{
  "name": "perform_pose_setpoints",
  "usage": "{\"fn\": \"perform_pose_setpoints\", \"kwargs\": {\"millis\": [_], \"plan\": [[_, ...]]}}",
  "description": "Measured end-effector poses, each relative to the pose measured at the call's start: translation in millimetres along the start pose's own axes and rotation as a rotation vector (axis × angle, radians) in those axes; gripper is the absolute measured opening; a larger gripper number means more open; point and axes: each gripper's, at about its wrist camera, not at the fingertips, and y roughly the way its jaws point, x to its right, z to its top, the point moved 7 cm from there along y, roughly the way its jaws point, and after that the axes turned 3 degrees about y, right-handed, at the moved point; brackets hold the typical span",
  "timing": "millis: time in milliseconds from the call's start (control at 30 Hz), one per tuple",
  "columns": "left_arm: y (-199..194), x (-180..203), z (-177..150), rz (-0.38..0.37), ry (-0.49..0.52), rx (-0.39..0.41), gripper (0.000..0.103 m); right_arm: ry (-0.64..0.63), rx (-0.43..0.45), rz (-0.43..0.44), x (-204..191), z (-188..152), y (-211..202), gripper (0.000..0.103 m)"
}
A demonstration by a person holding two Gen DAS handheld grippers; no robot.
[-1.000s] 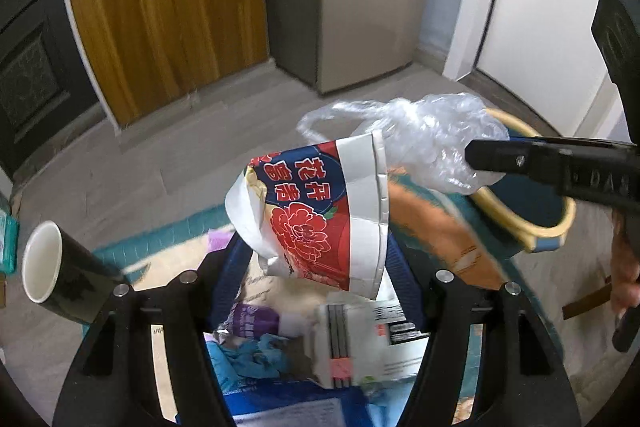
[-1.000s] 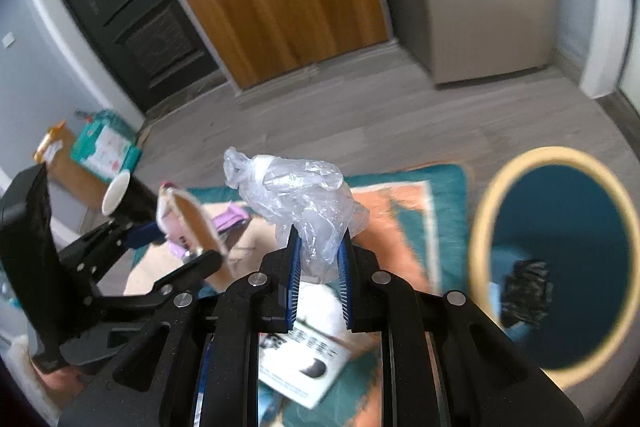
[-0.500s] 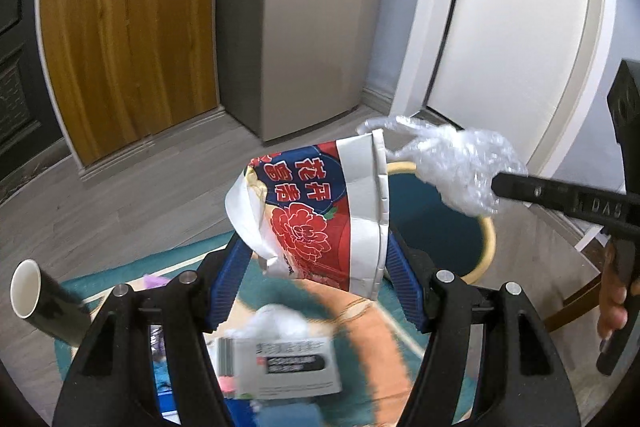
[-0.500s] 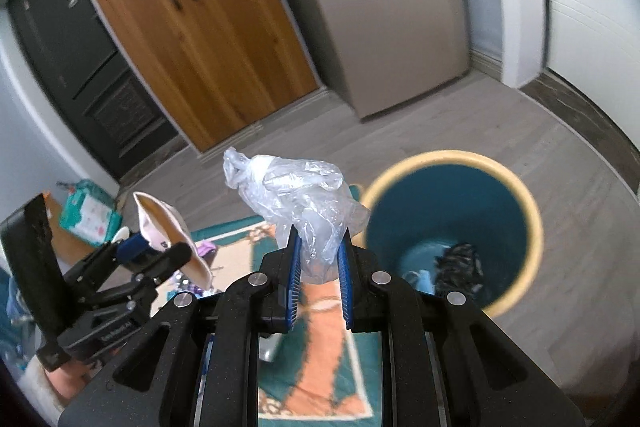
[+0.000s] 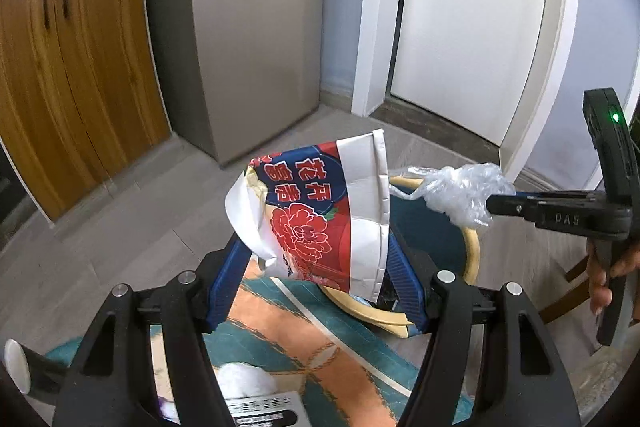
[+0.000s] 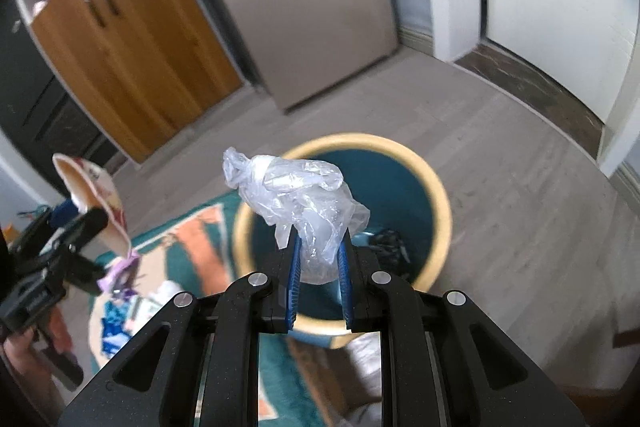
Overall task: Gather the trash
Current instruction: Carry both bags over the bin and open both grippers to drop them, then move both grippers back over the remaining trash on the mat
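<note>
Carrying two pieces of trash to the bin is, as we judge it, the step in hand, and both are nearly there. Nearest in the right wrist view, our right tool (image 6: 318, 277) is clamped on a crumpled clear plastic bag (image 6: 298, 205), low in the centre of the frame, with the bag bunched above the blue pads. Just beyond it, in the middle of the frame, lies the open mouth of the round bin (image 6: 440, 203), yellow-rimmed and teal inside, with some dark scraps at the bottom. The bag seems to hang over the near rim, so we think the next move calls for a short reach forward and then letting the pads part.

In the left wrist view our left tool (image 5: 316, 279) grips a flattened red, white and blue paper cup (image 5: 320, 223) at the centre of the frame, and the bin shows behind it to the right. That cup looks short of the opening; we would bring it further over before release.

Counting: two tools, each holding one piece; one bin; one rug (image 5: 304, 343) on the floor at the lower centre, with a few more bits of litter on it, too blurred to count; one black cup (image 5: 24, 367) at the lower left. Farther back stand one wooden wardrobe (image 5: 76, 67), one grey cabinet (image 5: 256, 35) and one white door (image 5: 468, 19).
</note>
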Motion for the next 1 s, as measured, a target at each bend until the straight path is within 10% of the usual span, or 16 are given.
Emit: {"fn": "perform_pose_setpoints", "kwargs": {"millis": [600, 800, 1000], "plan": [[92.6, 64.5, -20.3, -0.026, 0.174, -0.105, 0.067, 0.128, -0.097, -0.007, 19.3, -5.2, 47.0, 0.019], [85.1, 61.9, -21.4, 0.016, 0.169, -0.074, 0.088, 0.167, -0.039, 0.007, 25.7, 0.4, 36.5, 0.066], [78.7, 52.6, -22.4, 0.035, 0.151, -0.07, 0.094, 0.192, -0.006, 0.028, 24.9, 7.9, 30.9, 0.085]]}}
